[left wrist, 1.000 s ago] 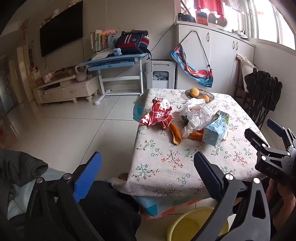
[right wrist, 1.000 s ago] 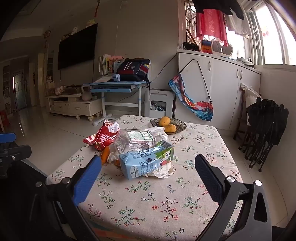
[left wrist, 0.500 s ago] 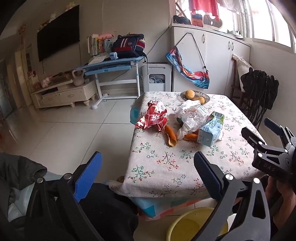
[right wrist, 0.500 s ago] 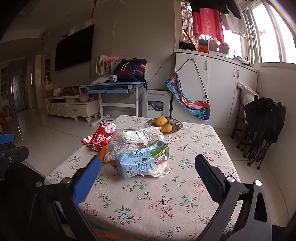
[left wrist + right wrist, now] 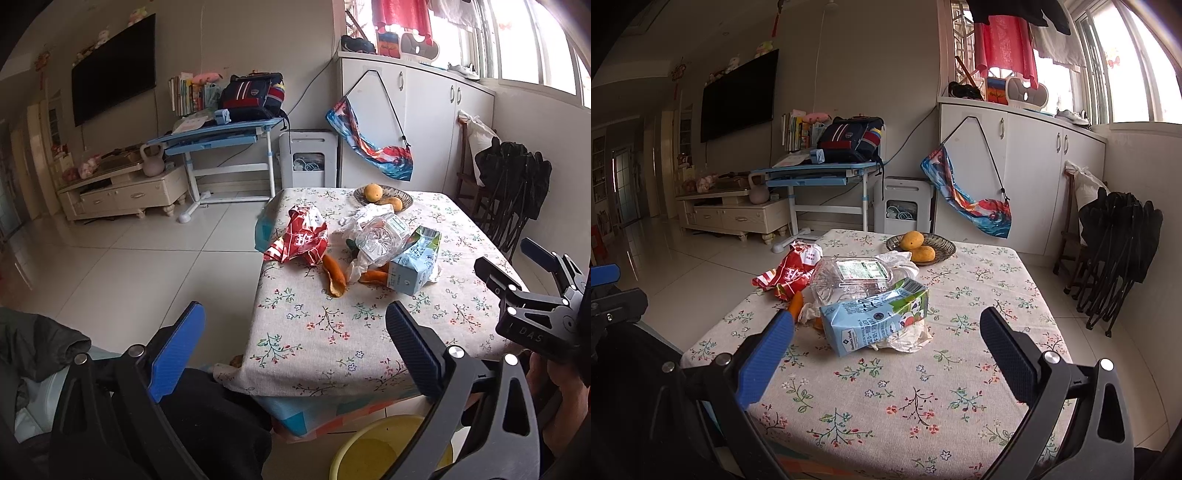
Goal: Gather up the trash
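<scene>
A pile of trash lies mid-table on the floral cloth [image 5: 325,332]: a red snack bag [image 5: 301,242], a crushed clear plastic bottle [image 5: 380,238], a blue-green milk carton [image 5: 415,267], orange peels [image 5: 334,277] and white crumpled paper [image 5: 360,216]. The carton [image 5: 875,321], bottle [image 5: 851,275] and red bag [image 5: 788,271] also show in the right wrist view. My left gripper [image 5: 295,347] is open and empty, off the table's near-left corner. My right gripper [image 5: 886,350] is open and empty above the near table edge, short of the carton.
A dish with two mangoes [image 5: 382,195] stands at the table's far side. A yellow basin [image 5: 384,448] sits on the floor under the near table edge. A dark jacket [image 5: 40,339] lies low at the left. Black folded chairs [image 5: 1119,236] stand to the right.
Both grippers have drawn back slightly from the table, so the trash pile looks a little smaller and farther. Both stay open; nothing on the table has moved.
</scene>
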Available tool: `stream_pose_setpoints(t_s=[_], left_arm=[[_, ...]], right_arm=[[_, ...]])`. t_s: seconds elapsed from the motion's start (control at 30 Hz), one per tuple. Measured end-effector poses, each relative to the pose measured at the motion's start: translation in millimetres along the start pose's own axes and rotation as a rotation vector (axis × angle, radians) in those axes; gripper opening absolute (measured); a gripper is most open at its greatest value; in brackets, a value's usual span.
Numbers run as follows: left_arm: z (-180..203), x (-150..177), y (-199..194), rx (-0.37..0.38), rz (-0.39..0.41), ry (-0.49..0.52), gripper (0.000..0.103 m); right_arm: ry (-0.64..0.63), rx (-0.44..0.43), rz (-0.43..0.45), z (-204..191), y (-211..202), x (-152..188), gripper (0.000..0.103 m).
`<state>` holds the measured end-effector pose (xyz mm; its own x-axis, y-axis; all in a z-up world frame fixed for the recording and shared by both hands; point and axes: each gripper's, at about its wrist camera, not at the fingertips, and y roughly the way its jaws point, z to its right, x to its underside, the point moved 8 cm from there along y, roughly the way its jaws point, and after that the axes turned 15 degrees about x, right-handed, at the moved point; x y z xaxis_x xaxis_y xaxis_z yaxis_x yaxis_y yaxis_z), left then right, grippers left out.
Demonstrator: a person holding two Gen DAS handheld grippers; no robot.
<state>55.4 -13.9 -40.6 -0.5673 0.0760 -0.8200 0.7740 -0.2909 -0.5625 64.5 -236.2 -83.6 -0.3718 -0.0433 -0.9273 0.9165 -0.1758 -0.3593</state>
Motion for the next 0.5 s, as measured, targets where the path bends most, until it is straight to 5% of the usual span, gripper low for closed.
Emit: stream_pose_setpoints(t_s=[0.5], left_arm=[[2.7,-1.3,-0.7,0.010,0.002,0.008,0.095]], right_arm=[[0.006,-0.008,-0.011,-1.3,-1.8,3.4,0.097]])
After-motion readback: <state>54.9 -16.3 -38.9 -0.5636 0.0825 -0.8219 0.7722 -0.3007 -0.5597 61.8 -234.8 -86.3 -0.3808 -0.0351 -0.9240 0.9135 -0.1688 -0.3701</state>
